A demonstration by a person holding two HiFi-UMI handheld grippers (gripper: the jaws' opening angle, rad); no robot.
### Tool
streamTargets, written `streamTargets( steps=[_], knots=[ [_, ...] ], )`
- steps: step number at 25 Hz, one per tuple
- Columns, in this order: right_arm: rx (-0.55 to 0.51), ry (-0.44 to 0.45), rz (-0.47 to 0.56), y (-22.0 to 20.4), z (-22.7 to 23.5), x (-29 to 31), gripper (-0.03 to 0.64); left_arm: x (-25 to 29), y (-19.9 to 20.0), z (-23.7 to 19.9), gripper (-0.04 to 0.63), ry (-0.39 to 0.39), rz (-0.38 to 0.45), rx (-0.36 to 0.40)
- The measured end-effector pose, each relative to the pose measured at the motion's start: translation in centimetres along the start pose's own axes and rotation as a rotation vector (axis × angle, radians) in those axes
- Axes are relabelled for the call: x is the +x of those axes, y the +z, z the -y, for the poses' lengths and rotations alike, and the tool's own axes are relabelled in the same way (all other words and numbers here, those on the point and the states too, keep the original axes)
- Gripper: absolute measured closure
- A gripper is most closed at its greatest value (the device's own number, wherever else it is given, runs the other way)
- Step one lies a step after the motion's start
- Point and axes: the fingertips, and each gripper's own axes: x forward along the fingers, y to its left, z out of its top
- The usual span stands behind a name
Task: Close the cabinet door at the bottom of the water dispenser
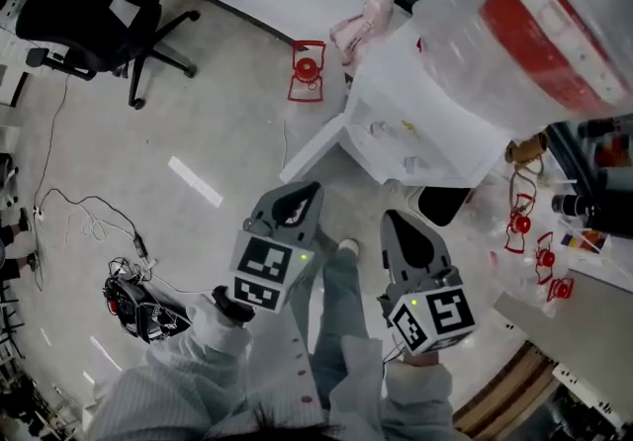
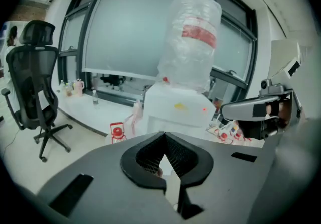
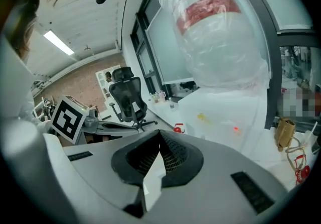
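The water dispenser (image 1: 401, 83) fills the upper right of the head view, with a plastic-wrapped bottle (image 1: 524, 24) on top. Its bottom cabinet door (image 1: 315, 150) hangs open toward the centre of the frame, just above our grippers. We hold the left gripper (image 1: 302, 197) and the right gripper (image 1: 396, 226) low in the middle. Both have their jaws closed together on nothing and are clear of the door.

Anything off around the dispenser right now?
Yes. The white cabinet door at the bottom of the white water dispenser stands wide open, swung out over the pale floor. A loose tangle of black cables also lies on that floor at the left of the head view.
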Motion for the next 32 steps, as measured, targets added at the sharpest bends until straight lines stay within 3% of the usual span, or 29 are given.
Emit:
streamTargets(
  steps=[12,19,25,32],
  knots=[
    [0.015,0.111,-0.105,-8.2,0.0,8.8,0.603,4.0,-12.8,-7.7,0.584,0.119,-0.090,-0.147],
    [0.027,0.138,-0.161,-13.4,-1.0,12.7,0.603,7.7,-19.1,-10.6,0.584,0.142,-0.109,-0.222],
    [0.058,0.151,-0.211,-17.6,-1.2,15.1,0.603,10.0,-23.8,-12.4,0.584,0.173,-0.147,-0.265],
    [0.073,0.173,-0.245,-20.4,-1.7,18.0,0.603,12.5,-27.9,-14.7,0.583,0.166,-0.200,-0.260]
  ],
)
